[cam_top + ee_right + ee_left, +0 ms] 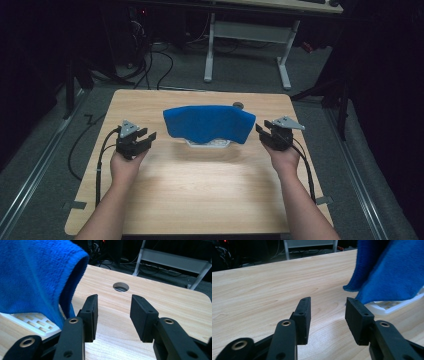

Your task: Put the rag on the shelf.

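Note:
A blue towel [207, 123] is draped over a white slatted rack [209, 144] at the middle of the wooden table [200, 185]. My left gripper [148, 136] hovers just left of the towel, open and holding nothing. My right gripper [260, 129] hovers just right of it, also open with nothing between its fingers. In the left gripper view the towel [392, 270] hangs at the upper right above the rack [392, 306], beyond my left gripper [327, 315]. In the right gripper view the towel [32, 275] covers the rack [32, 323] at the left of my right gripper [113, 315].
A round cable hole [238, 105] sits in the table behind the towel, also seen as the hole [121, 287] past the right jaws. A white-legged desk [247, 35] and cables [150, 60] lie on the floor beyond the table's far edge.

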{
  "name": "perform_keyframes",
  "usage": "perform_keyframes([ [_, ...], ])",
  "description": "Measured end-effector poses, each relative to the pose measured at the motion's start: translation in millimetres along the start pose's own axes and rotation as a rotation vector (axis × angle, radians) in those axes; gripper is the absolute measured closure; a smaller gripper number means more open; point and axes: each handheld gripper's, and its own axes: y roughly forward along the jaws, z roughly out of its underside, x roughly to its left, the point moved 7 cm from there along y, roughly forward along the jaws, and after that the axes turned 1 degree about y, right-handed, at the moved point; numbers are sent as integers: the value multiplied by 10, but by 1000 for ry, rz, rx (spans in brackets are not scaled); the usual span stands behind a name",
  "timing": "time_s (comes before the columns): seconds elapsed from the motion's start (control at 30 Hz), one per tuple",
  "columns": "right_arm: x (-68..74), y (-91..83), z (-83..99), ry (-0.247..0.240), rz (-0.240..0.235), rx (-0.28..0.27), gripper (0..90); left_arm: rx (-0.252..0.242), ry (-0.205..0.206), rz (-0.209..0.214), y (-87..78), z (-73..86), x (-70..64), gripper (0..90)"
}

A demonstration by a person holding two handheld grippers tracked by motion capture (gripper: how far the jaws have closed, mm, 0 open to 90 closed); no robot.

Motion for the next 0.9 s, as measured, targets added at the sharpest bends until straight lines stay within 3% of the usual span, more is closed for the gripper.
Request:
perform_keyframes([
  [0.1,25,-78,18,-11,3,-24,577,14,13,21,-39,57,-89,527],
  [0.23,78,-218,69,-30,-5,-15,542,29,34,44,-120,176,-250,505],
  [0.3,126,-318,96,-40,-11,-43,530,34,35,59,-172,242,-341,496],
  [0.4,241,-432,209,-61,-22,-18,488,43,26,95,-241,352,-494,490],
  [0.57,475,-607,469,-93,-37,-14,450,86,59,129,-326,523,-773,478],
  [0.63,569,-663,586,-91,-46,0,436,109,74,141,-358,584,-904,469],
  [0.73,707,-746,766,-81,-63,21,438,119,59,180,-412,677,-1145,464],
  [0.83,873,-806,953,-92,-85,51,437,140,95,210,-449,806,-1447,469],
  [0.9,975,-838,1037,-117,-96,73,431,155,123,258,-469,843,-1658,462],
])
